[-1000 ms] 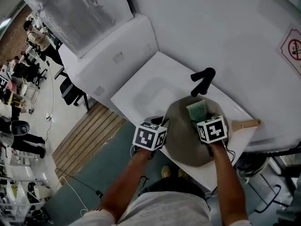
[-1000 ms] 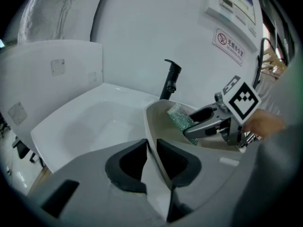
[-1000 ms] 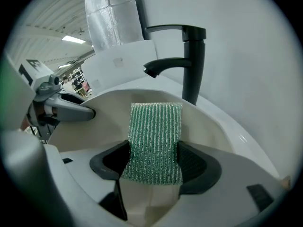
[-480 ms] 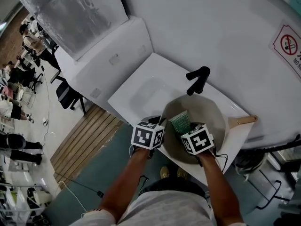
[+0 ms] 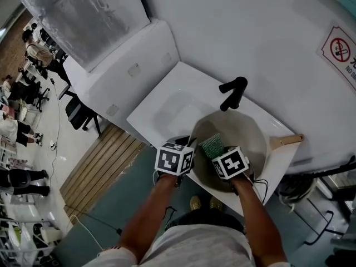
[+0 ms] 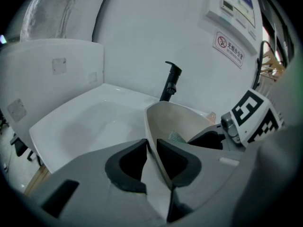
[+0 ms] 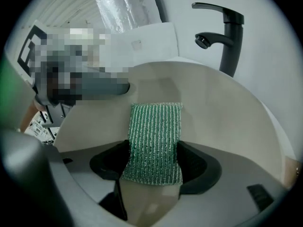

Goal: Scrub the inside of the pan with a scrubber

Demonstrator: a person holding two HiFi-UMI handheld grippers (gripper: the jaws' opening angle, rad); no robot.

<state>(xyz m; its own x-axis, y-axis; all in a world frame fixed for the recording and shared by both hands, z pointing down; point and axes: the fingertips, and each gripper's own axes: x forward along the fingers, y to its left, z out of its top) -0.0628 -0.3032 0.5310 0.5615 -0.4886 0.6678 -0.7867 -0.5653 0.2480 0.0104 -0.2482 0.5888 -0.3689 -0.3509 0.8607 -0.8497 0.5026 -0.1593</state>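
White wall point(image 5: 250, 32) fills the far side; silver foil-wrapped duct point(image 5: 83, 15) runs up its far-left corner. White rectangular basin counter point(image 5: 167, 107) set against the wall, slatted wooden floor panel point(image 5: 100, 160) to its near left. Beige round pan point(image 5: 245, 129) stands tilted in the right end of the basin, open side towards the person, pale wooden handle point(image 5: 286, 142) sticking out right over the counter edge. Black single-lever faucet point(image 5: 232, 92) rises just beyond the pan's far rim, spout reaching over it. Red-and-white no-smoking sign point(image 5: 339, 52) on the wall, far right. Green ribbed scrubber point(image 7: 155, 141) lies flat on the pan's inner wall, low on the near-left side. Left gripper point(image 6: 151, 157): jaws narrowed onto the pan's left rim, the thin wall pinched between the pads. Right gripper point(image 7: 154, 167): jaws clamped on the scrubber's near end, the rest standing out ahead. From the head view its marker cube hides the pan's near inside.
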